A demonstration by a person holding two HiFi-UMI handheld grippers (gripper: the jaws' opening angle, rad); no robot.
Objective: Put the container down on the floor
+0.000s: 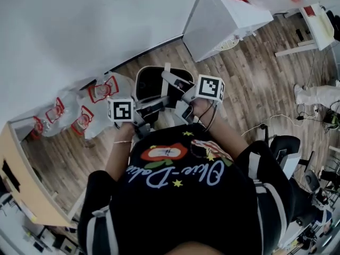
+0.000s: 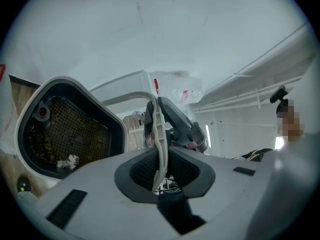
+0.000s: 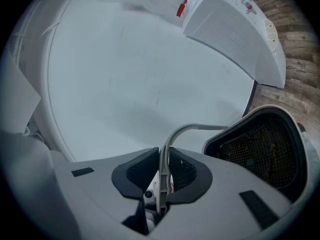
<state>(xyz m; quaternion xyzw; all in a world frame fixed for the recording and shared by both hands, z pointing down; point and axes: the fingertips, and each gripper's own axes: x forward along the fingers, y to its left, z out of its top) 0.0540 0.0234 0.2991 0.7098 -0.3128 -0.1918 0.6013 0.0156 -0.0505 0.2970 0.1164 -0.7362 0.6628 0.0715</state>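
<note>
The person stands facing a white wall point(image 1: 79, 25) with both tools held out in front of the chest. The left gripper point(image 2: 161, 164) has its fingers point(image 2: 142, 170) clamped on a thin pale strap point(image 2: 159, 129) that stands upright between them. The right gripper point(image 3: 162, 173) has its fingers point(image 3: 186, 176) pressed together on a curved pale handle point(image 3: 187, 130), which arches away to the right, towards the container's rim.

The container point(image 1: 154, 86) sits between the two pairs of fingers and just ahead of them. It lies left of the left fingers and right of the right ones. It is a pale-rimmed tub with a dark inside (a mesh screen lines it, with bits of debris and a pale crumpled scrap caught there). Under and around it is the wooden floor point(image 1: 265, 78); whether its base touches the boards I cannot tell.

Off beyond the left fingers, plastic bags with red print point(image 1: 101, 92) slump against the wall. Beyond the right fingers stands a white box-shaped unit point(image 1: 223, 20).
</note>
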